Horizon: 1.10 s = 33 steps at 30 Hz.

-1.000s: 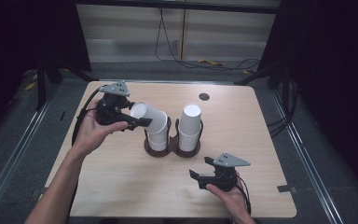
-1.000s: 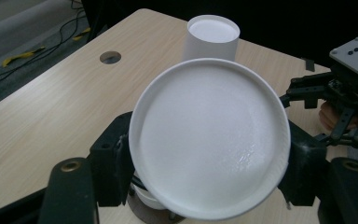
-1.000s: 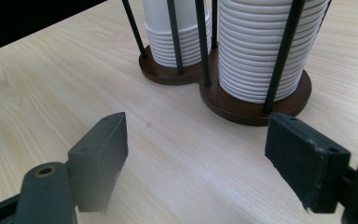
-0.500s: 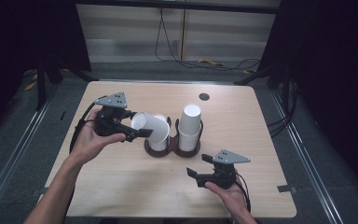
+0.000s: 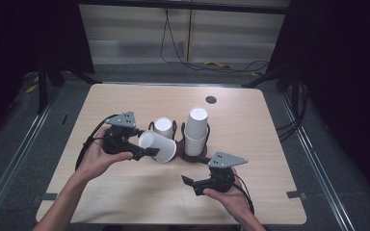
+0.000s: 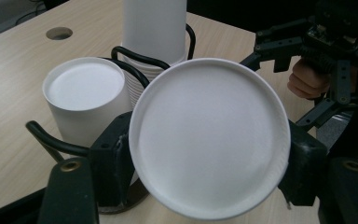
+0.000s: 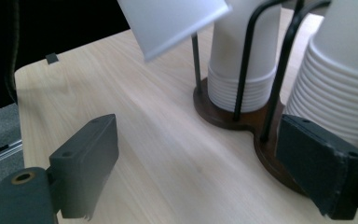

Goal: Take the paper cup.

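The high view is soft and low in detail: the pale wooden table (image 5: 270, 130) is evenly lit from above while the surroundings fall into near black, and shadows under the things are faint. In the left gripper view the white cup (image 6: 209, 137) is close, bright and slightly washed out, the background dim. The right gripper view is brighter, with its near jaws blurred.
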Each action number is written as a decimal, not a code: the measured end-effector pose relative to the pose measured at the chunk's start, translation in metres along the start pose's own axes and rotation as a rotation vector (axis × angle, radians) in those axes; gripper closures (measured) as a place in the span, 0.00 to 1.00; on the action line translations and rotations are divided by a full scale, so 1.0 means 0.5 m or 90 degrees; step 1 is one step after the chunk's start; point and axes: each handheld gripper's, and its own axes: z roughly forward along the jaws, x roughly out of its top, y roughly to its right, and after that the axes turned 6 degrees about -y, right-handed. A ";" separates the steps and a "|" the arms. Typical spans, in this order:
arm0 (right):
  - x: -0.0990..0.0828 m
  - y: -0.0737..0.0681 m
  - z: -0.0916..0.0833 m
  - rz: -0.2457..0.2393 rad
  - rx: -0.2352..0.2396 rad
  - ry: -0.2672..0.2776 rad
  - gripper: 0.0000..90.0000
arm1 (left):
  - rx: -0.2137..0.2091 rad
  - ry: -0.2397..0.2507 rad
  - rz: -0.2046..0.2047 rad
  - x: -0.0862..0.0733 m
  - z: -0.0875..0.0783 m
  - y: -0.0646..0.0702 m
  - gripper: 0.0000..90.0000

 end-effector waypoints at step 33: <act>-0.002 -0.033 0.045 -0.077 0.066 0.006 0.15 | -0.091 -0.064 0.029 -0.020 0.083 0.070 0.36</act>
